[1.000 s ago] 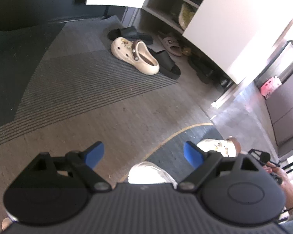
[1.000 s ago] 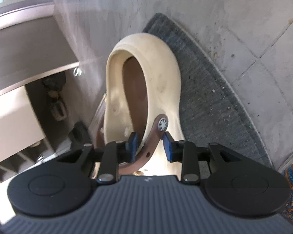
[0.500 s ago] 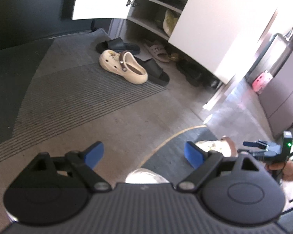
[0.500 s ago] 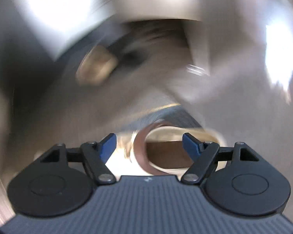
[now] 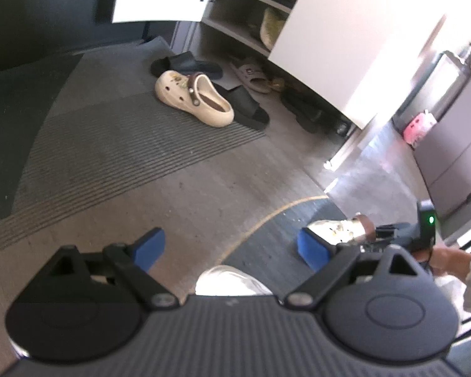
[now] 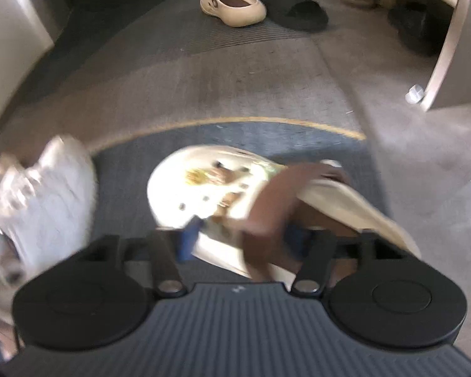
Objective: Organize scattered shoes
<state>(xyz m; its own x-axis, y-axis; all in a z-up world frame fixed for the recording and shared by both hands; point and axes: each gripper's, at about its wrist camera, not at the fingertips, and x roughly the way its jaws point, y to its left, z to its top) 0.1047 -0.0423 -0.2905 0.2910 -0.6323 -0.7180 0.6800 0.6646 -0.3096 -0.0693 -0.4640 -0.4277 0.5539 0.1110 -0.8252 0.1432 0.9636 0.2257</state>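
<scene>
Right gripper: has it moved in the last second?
Yes. The right gripper has swung away from the bare floor to face the cabinet, the clog between its fingers.

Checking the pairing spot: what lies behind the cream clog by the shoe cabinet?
Behind the cream clog lie two black slides. The clog covers part of the nearer slide; nothing shows what is beneath the clog.

Both wrist views face floor; share far clog (image 5: 194,99) (image 6: 232,1).
</scene>
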